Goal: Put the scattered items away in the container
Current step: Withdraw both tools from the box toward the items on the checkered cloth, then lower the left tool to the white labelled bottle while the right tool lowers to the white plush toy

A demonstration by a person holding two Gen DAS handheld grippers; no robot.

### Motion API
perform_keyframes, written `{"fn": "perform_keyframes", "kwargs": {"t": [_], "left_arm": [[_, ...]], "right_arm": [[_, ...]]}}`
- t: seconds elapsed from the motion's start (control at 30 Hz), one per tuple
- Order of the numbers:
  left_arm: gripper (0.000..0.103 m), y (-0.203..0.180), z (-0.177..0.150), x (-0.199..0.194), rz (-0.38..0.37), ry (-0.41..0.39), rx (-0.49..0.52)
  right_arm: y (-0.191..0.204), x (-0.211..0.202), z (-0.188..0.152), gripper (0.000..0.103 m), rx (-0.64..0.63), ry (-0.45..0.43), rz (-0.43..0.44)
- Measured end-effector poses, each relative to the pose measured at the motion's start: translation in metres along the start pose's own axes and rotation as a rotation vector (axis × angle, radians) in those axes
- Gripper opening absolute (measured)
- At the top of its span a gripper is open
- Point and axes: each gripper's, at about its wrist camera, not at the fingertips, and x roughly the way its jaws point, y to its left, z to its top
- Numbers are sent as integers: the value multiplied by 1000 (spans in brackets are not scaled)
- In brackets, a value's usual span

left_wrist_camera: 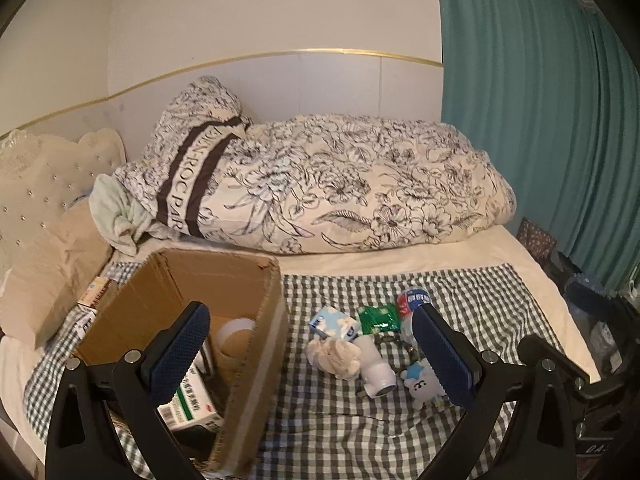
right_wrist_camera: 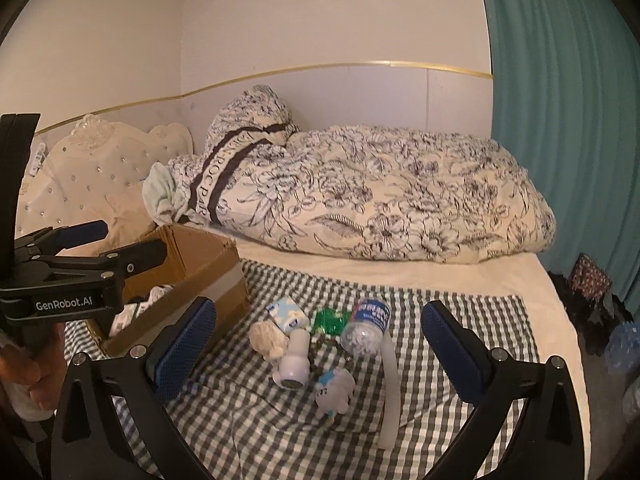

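"GenRobot.AI" in white on the black body of the left gripper [right_wrist_camera: 132,246], seen from the right wrist view. Dark-bordered band on the floral duvet [left_wrist_camera: 320,176] reads "…EN-ROC PAR…", both ends hidden in folds. Print on the bottle [right_wrist_camera: 366,326] label and medicine box [left_wrist_camera: 192,404] too small to read.

One cardboard box [left_wrist_camera: 256,344]; one bottle [right_wrist_camera: 366,328]; one tissue pack [right_wrist_camera: 289,314]; two plush toys [right_wrist_camera: 335,394], perhaps; two grippers [right_wrist_camera: 320,344].
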Motion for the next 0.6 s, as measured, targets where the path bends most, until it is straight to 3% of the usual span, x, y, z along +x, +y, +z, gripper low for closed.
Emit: {"fn": "perform_keyframes", "kwargs": {"t": [0.4,0.6], "left_arm": [[103,-21,-30,39,-24,64,21],[103,-26,-46,68,-49,143,-7]], "right_arm": [[-24,33,-49,103,24,130,16],[-22,56,-68,103,7,182,32]]}}
